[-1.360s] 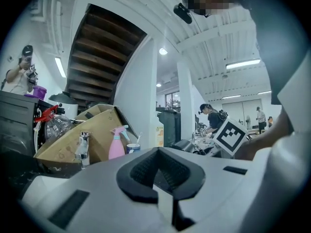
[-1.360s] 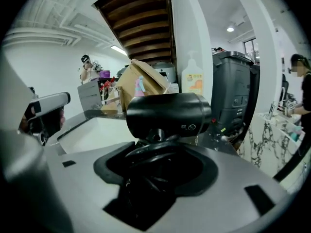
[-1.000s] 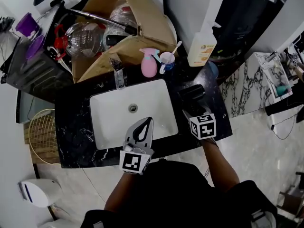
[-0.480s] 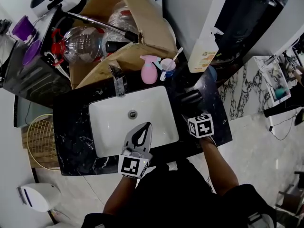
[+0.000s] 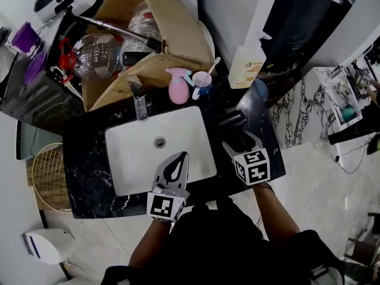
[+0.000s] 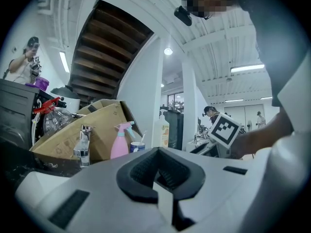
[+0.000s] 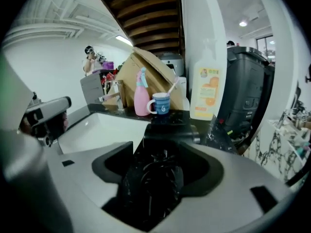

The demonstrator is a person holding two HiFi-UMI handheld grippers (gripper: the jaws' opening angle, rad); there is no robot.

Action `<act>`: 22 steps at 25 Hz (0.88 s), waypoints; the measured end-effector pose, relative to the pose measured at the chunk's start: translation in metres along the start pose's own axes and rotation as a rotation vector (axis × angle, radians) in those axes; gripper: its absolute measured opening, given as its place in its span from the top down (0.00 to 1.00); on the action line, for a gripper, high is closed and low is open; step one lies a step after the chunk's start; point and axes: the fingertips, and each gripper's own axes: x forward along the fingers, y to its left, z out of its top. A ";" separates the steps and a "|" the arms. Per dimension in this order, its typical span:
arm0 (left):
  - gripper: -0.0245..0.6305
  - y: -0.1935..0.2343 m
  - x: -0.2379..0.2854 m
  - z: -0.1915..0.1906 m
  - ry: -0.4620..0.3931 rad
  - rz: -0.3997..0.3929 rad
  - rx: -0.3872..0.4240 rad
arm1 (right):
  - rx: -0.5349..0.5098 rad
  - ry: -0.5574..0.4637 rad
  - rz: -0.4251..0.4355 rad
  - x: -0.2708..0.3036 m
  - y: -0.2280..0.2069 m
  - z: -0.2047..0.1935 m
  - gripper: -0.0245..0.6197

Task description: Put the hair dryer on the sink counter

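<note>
While the person stands at the front edge of the sink counter [image 5: 89,159], the head view shows the black hair dryer [image 5: 230,121] lying on the dark strip between the white basin [image 5: 136,153] and the counter's right edge, about midway between front and back. The right gripper [image 5: 240,140] reaches in from the front edge with its jaws on either side of the dryer's near end. The left gripper [image 5: 177,162] hovers over the basin's front rim, its jaws pressed together. Along the back edge stand a faucet [image 5: 139,103], a pink spray bottle [image 5: 177,86] and a blue cup [image 5: 202,83]. A pale soap bottle [image 5: 244,64] sits near the back right corner. A cardboard box [image 5: 148,46] leans behind the back edge.

Seen from the left gripper view, the left gripper [image 6: 158,159] has its two jaws meeting along a seam, with nothing caught between them. Beyond it, the faucet [image 6: 82,144], spray bottle [image 6: 119,140], cup [image 6: 137,146] and soap bottle [image 6: 163,130] line the counter's back edge in front of the box [image 6: 77,130].

Looking along the right gripper [image 7: 163,164] in its own view, the jaws stand wide and are opening. The hair dryer [image 7: 155,188] lies between them on the counter and points toward the back edge. Its far end comes close to the cup [image 7: 160,103], which stands between the spray bottle [image 7: 141,98] and the soap bottle [image 7: 206,93]. Leftward lie the basin [image 7: 107,127] and the left gripper [image 7: 46,115].
</note>
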 end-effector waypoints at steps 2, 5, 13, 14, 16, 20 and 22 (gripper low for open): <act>0.97 -0.003 0.000 0.002 0.004 0.004 0.001 | -0.013 -0.076 0.020 -0.017 0.007 0.017 0.52; 0.97 -0.007 0.006 0.006 0.008 -0.001 -0.006 | -0.031 -0.220 0.030 -0.045 0.012 0.048 0.53; 0.97 -0.025 0.015 0.034 -0.026 0.010 0.020 | -0.290 -0.385 -0.131 -0.101 0.005 0.081 0.75; 0.97 -0.027 0.015 0.036 -0.030 0.014 0.025 | -0.292 -0.397 -0.147 -0.105 0.001 0.083 0.78; 0.97 -0.030 0.015 0.040 -0.038 0.027 0.030 | -0.262 -0.419 -0.158 -0.109 -0.007 0.084 0.89; 0.97 -0.033 0.012 0.046 -0.059 0.059 0.025 | -0.152 -0.428 -0.115 -0.106 -0.013 0.079 0.96; 0.97 -0.036 0.012 0.047 -0.056 0.065 0.024 | -0.139 -0.445 -0.107 -0.109 -0.013 0.078 0.96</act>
